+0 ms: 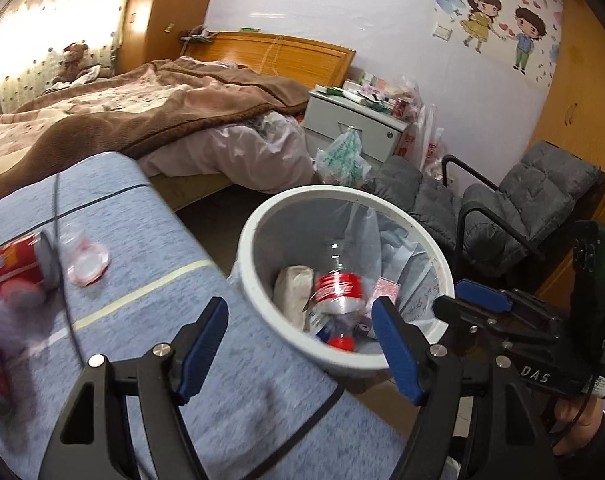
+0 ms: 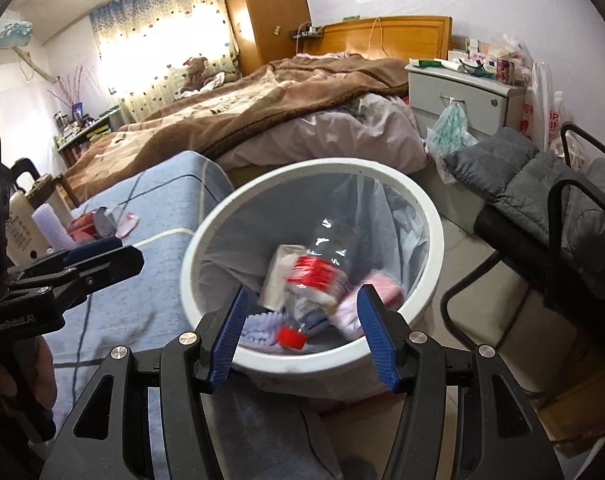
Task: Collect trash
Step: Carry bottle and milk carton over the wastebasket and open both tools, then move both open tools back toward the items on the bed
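A white trash bin with a clear liner stands beside the blue-covered table. Inside it lie a clear plastic bottle with a red label and red cap, a white packet and pink scraps. My left gripper hovers open at the bin's near rim, nothing between its pads. My right gripper is open over the bin, above the bottle, and holds nothing. On the table sit a red can and a crumpled clear wrapper.
A dark cable runs across the table. A white bottle stands at its far end. A bed lies behind, a grey padded chair stands right of the bin, and a cluttered grey nightstand is by the wall.
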`<state>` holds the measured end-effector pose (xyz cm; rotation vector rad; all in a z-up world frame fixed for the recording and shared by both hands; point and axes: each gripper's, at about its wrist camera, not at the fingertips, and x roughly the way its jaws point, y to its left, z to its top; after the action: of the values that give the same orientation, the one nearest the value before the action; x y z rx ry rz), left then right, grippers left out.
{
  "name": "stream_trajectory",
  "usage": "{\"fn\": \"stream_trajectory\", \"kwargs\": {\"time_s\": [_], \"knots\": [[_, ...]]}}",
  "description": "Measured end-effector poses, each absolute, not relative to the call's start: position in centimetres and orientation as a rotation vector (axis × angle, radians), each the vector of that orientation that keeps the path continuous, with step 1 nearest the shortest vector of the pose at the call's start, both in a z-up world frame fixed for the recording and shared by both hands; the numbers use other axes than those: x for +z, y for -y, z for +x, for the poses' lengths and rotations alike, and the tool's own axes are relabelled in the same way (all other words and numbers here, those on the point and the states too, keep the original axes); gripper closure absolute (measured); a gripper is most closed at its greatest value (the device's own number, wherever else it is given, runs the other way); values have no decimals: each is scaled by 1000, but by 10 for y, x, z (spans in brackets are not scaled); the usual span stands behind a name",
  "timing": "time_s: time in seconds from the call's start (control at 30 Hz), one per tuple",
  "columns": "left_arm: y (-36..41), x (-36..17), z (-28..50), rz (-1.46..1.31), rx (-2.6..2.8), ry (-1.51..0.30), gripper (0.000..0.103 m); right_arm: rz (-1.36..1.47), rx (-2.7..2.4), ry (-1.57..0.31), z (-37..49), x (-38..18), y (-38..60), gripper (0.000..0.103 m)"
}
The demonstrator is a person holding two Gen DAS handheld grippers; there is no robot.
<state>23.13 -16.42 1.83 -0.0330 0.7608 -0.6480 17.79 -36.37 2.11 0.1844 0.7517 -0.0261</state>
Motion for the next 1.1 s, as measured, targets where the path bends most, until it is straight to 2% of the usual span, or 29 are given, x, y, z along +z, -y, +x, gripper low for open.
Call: {"fn": "stream_trajectory", "kwargs": {"time_s": [0.53,0.67,0.8,1.1], "knots": [[97,22,169,-86,-520,-729,27,205,142,-706,125,39,300,45],[82,16,160,-90,-497,-739,35,198,172,-736,124,33,284,45],[67,9,152,-96,-448,-749,47,196,206,-741,122,30,272,46],[30,0,140,-127,-360,-760,49,199,298,-768,125,25,250,46]]}}
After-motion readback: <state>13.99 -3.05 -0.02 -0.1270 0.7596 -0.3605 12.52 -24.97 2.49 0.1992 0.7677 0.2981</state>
